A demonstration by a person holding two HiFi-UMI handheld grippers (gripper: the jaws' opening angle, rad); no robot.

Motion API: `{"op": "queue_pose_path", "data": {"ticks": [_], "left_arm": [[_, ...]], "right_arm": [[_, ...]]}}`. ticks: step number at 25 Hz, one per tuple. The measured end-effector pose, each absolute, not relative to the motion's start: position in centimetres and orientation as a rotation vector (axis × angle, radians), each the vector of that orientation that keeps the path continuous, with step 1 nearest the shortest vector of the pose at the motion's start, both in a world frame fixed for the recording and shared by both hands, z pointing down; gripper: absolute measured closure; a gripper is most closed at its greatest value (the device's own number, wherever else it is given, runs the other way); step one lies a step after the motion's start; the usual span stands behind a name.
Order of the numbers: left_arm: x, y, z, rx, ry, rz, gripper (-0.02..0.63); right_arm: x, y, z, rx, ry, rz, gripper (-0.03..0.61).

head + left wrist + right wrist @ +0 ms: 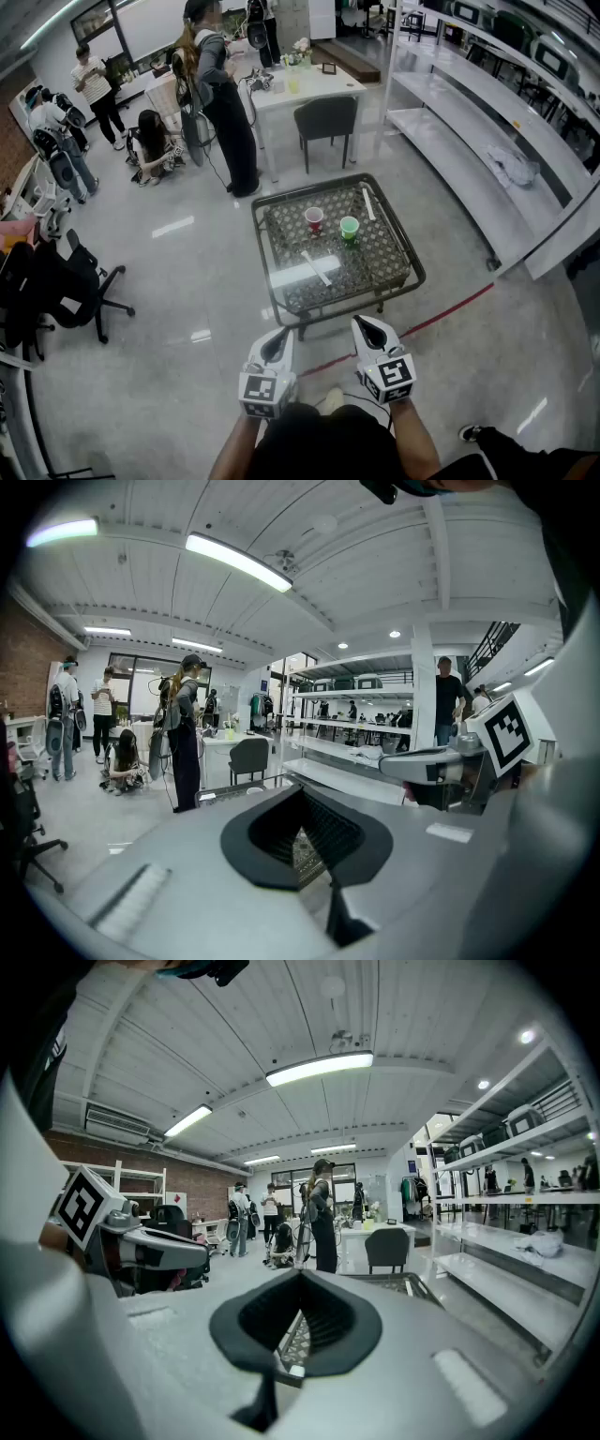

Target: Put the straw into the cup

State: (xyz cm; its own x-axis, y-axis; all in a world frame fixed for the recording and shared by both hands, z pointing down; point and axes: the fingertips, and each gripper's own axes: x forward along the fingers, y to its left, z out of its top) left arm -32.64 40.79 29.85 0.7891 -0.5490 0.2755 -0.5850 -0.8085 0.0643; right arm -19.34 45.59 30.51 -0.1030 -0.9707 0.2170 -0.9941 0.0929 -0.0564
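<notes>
Head view: left claw [278, 343], right claw [369, 329] clenched, empty; nearest straw [316, 268] well ahead.

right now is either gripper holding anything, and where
Nothing. Left gripper and right gripper are both shut and empty; the nearer straw lies on the table.

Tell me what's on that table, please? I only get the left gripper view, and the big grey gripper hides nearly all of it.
Observer: The head view shows a small red cup and a small green cup standing side by side on the square dark-framed table.
Operator: Is there a straw?
Observer: Yes, a white straw lies flat on the tabletop, nearer us than the cups and apart from them.
Operator: Is the other gripper holding something?
Observer: No. The right gripper is shut and empty, held short of the table.
</notes>
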Motion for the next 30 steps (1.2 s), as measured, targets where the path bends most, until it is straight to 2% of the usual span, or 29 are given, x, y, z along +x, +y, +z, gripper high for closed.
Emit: {"op": "queue_pose_path", "data": {"ticks": [21,30], "left_arm": [[-30.3,42.6,31.1,2.795,-1.015,0.385,0.607],[-27.2,38.3,31.8,2.757,-0.995,0.392,0.607]], "right_arm": [[-17.3,46.9,32.0,1.928,-2.277,0.360,0.577],[-14.3,43.1,32.9,1.933,-2.277,0.384,0.577]]}}
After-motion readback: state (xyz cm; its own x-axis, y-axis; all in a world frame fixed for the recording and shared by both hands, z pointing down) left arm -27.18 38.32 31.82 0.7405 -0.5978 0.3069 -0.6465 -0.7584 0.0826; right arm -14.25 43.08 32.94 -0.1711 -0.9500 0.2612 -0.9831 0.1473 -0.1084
